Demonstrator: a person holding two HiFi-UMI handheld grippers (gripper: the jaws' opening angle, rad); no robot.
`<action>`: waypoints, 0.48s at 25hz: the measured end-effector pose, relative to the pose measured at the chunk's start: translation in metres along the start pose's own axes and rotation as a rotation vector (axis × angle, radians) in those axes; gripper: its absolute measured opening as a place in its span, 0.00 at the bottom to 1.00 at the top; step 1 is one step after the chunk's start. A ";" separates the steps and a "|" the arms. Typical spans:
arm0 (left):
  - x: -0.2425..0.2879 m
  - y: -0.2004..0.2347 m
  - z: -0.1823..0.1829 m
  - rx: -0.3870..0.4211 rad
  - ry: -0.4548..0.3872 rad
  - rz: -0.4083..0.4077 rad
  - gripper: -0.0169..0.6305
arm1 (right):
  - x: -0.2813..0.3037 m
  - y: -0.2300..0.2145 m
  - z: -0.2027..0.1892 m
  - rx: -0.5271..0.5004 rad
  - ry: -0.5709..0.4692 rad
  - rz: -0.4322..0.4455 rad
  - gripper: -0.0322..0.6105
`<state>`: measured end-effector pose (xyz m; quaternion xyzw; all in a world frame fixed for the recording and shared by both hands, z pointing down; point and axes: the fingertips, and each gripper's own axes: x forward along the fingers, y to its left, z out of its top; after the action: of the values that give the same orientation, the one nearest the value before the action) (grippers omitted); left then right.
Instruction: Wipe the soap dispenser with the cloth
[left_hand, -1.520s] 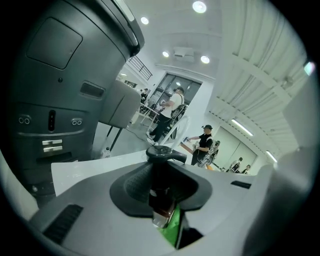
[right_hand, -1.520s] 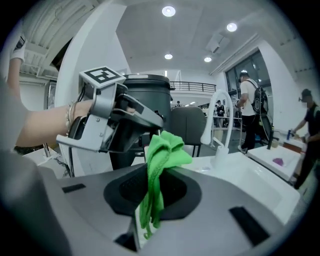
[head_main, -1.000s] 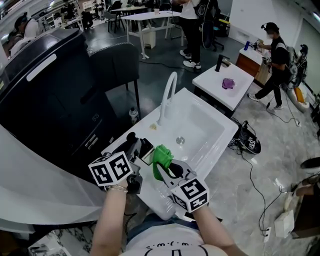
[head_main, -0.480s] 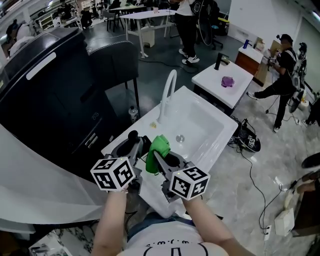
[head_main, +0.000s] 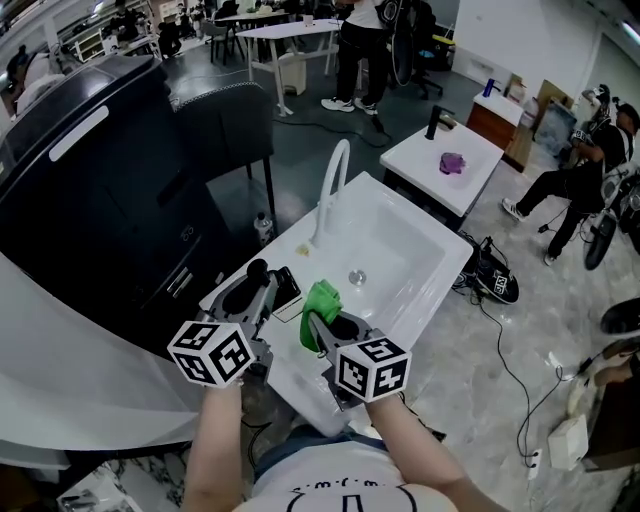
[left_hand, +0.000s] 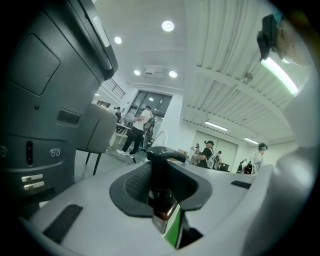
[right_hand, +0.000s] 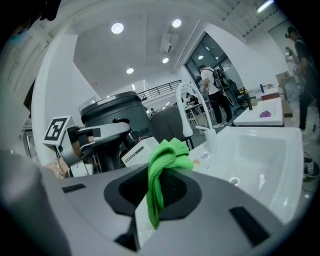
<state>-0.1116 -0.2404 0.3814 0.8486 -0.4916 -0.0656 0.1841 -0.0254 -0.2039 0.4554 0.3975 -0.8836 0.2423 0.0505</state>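
My left gripper (head_main: 262, 285) is shut on the soap dispenser (head_main: 283, 288), a dark bottle with a black pump top and a white label. It is held above the counter's near left corner. In the left gripper view the dispenser (left_hand: 166, 212) stands between the jaws, pump head on top. My right gripper (head_main: 322, 325) is shut on a bunched green cloth (head_main: 320, 300), which is right beside the dispenser; I cannot tell whether they touch. In the right gripper view the cloth (right_hand: 167, 157) hangs from the jaws in front of the dispenser's label (right_hand: 140, 151).
A white sink (head_main: 400, 250) with a curved white faucet (head_main: 335, 190) lies just beyond the grippers. A large dark machine (head_main: 90, 180) stands to the left. Behind is a second white counter (head_main: 445, 170) with a purple cloth. People stand at the back and right; cables cross the floor.
Both grippers have rolled a little. The left one has lifted the dispenser slightly, and the right one has shifted with the cloth while keeping it next to the dispenser.
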 end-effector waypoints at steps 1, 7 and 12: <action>-0.001 -0.002 0.001 0.037 -0.002 -0.036 0.17 | -0.002 0.000 0.000 -0.006 0.006 0.016 0.13; -0.018 -0.031 0.008 0.291 -0.012 -0.320 0.17 | -0.028 0.004 0.031 -0.013 -0.067 0.207 0.13; -0.024 -0.041 0.010 0.350 -0.029 -0.399 0.17 | -0.035 0.033 0.046 -0.005 -0.079 0.420 0.13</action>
<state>-0.0938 -0.2039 0.3552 0.9467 -0.3210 -0.0265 0.0109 -0.0207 -0.1827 0.3927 0.2137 -0.9489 0.2294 -0.0348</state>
